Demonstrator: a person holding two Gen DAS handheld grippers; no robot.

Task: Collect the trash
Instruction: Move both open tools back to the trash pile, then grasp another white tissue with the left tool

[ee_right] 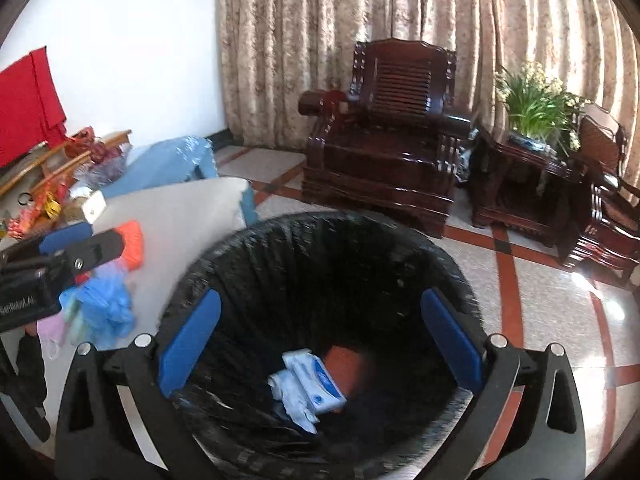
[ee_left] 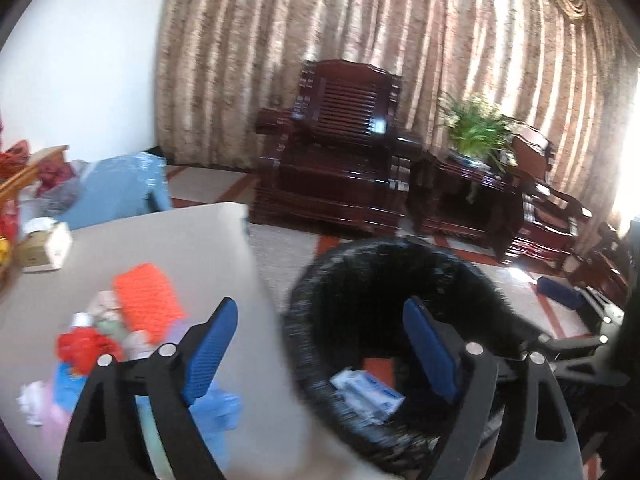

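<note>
A trash bin with a black liner (ee_right: 240, 240) stands on the floor beside a beige table (ee_left: 180, 240). A white-and-blue packet (ee_right: 316, 380), a crumpled white piece (ee_right: 292, 396) and something orange (ee_right: 348, 364) lie at its bottom. My right gripper (ee_right: 320, 300) hangs open over the bin's mouth, with nothing between its blue pads. My left gripper (ee_left: 320, 312) is open and empty over the table edge and the bin (ee_left: 304, 280). On the table lie an orange mesh piece (ee_left: 148, 300), a red wrapper (ee_left: 80, 348) and a blue glove (ee_left: 216, 408).
A tissue box (ee_left: 44, 248) sits at the table's far left. A blue-covered object (ee_left: 124, 184) stands behind the table. A dark wooden armchair (ee_right: 384, 140), a side table with a plant (ee_right: 532, 108) and curtains line the far wall. Tiled floor (ee_right: 560, 300) lies right of the bin.
</note>
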